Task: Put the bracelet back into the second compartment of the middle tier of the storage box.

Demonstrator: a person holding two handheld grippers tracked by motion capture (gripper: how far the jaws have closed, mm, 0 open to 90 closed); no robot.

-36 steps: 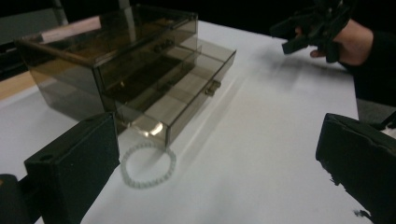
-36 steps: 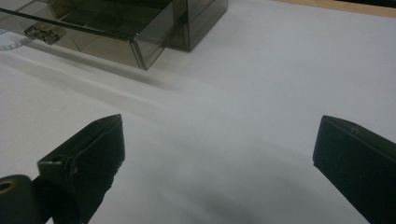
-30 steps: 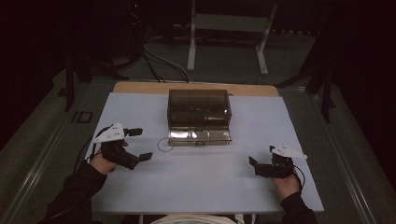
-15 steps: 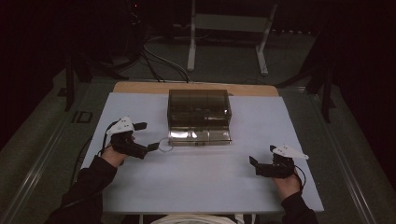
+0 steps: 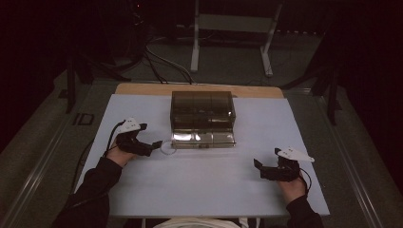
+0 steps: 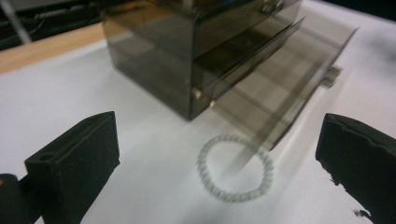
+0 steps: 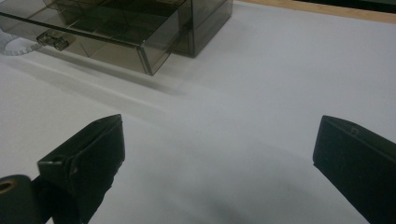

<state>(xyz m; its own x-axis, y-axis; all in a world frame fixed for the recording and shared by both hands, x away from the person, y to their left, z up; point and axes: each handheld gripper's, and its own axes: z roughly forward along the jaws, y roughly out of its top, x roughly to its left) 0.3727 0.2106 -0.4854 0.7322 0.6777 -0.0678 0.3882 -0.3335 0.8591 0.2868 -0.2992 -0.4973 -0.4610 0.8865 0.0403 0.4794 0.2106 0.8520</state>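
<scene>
My right gripper [image 5: 266,168] rests on the white table [image 5: 199,185] at about four o'clock, jaws spread wide, nothing between them. My left gripper [image 5: 151,145] sits at nine o'clock, jaws likewise wide apart and empty. Just ahead of them a beaded bracelet [image 6: 235,168] lies flat on the table, touching the front corner of the pulled-out bottom drawer [image 6: 280,88]. That drawer belongs to a smoked-plastic drawer box [image 5: 202,108] standing toward twelve o'clock. A bare wooden strip [image 5: 142,89] shows at the far table edge.
</scene>
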